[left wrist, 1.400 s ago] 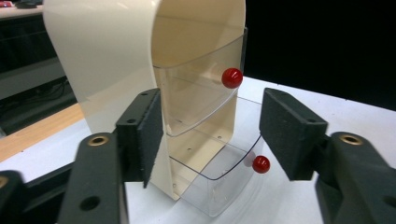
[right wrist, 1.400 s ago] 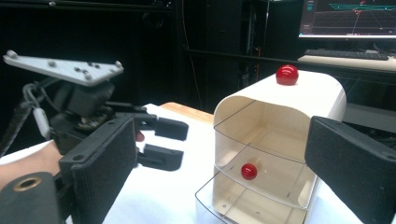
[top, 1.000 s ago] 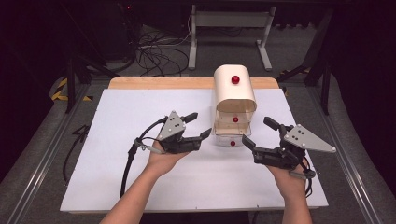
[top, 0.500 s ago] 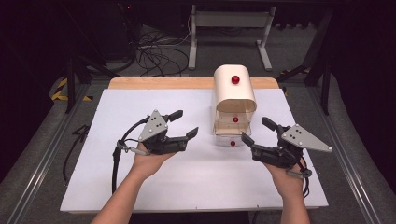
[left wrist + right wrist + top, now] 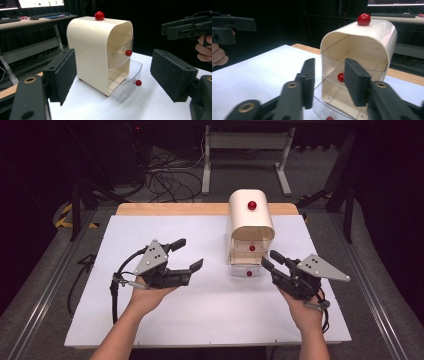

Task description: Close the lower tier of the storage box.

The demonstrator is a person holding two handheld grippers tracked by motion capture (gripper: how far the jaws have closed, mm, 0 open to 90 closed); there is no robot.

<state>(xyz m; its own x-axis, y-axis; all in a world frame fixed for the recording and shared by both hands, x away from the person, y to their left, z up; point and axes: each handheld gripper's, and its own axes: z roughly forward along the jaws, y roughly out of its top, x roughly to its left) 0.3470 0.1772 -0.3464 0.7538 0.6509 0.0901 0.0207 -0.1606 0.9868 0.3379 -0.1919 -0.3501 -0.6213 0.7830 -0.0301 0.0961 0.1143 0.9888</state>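
**Lower drawer could be shoved, not gripped**

While the left hand-held gripper [image 5: 189,254] hangs released and empty over the white worktop [image 5: 100,320], the right hand-held gripper [image 5: 266,259], jaws just narrowing on nothing, nears the cream plastic two-drawer cabinet [image 5: 251,227]; missing the half-open clear lower drawer's red knob [image 5: 249,273] may push everything back.

Dark room, grey carpet floor [image 5: 45,285], tangled cables [image 5: 165,175], metal desk frame [image 5: 245,140].

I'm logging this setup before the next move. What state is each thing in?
Cabinet: upright on the table.
Upper drawer: pushed in.
Lower drawer: pulled partly out.
Left claw: open, holding nothing, its jaws just opening.
Right claw: narrowed, jaws just closing, nothing between them.
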